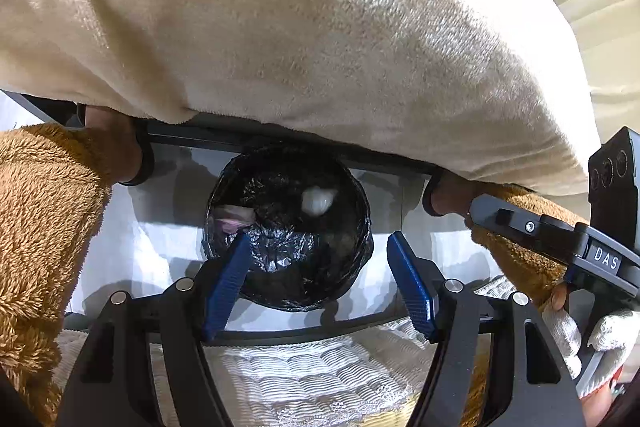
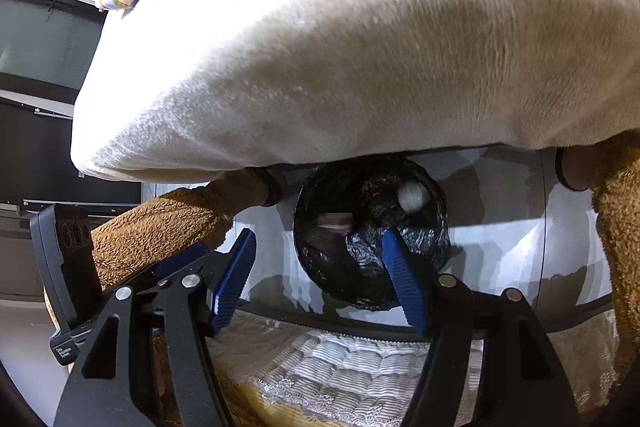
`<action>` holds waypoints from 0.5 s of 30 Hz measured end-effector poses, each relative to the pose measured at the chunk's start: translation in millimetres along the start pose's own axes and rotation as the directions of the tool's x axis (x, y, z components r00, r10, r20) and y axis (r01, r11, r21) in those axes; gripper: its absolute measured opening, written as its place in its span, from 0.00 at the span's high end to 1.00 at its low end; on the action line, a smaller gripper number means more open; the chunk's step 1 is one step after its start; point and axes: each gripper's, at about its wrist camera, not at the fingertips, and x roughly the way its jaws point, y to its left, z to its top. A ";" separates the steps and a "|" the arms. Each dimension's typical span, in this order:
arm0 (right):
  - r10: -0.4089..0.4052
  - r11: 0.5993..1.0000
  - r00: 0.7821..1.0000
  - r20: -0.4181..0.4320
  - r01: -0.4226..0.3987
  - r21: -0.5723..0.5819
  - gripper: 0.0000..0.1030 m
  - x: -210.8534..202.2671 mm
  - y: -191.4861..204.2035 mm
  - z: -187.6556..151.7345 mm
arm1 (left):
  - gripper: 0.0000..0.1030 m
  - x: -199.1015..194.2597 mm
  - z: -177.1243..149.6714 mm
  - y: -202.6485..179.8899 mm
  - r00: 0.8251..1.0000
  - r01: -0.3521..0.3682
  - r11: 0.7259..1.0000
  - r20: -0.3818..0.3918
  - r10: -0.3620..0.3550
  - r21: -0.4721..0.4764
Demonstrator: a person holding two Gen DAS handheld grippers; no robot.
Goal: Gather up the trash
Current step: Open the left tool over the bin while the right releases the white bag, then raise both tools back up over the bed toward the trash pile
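Trash bin (image 1: 288, 227) with its black liner is sitting on the floor just below you, holding a white wad (image 1: 318, 199), while you're hovering both left gripper (image 1: 320, 275) and right gripper (image 2: 316, 275) spread wide, gripping nothing.

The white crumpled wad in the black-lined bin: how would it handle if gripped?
The white crumpled wad looks like tissue, so probably light and squashy. It rests on the crinkled black bin liner, which would likely shift under a push. Rolling seems unlikely.
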 end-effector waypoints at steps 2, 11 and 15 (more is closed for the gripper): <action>-0.011 1.000 1.000 0.012 0.011 -0.010 0.36 -2.8 1.8 0.2 | 0.34 -3.4 1.0 -2.9 1.000 0.007 1.000 0.017 -0.007 0.004; -0.008 0.996 0.994 0.106 0.017 -0.085 0.36 -19.3 18.7 -3.9 | 0.34 -24.8 0.5 -14.0 0.993 0.031 0.998 0.109 -0.037 0.053; 0.013 0.989 0.984 0.180 0.014 -0.146 0.36 -36.7 28.1 -10.5 | 0.34 -48.3 -1.3 -19.7 0.978 0.071 0.994 0.190 -0.087 0.088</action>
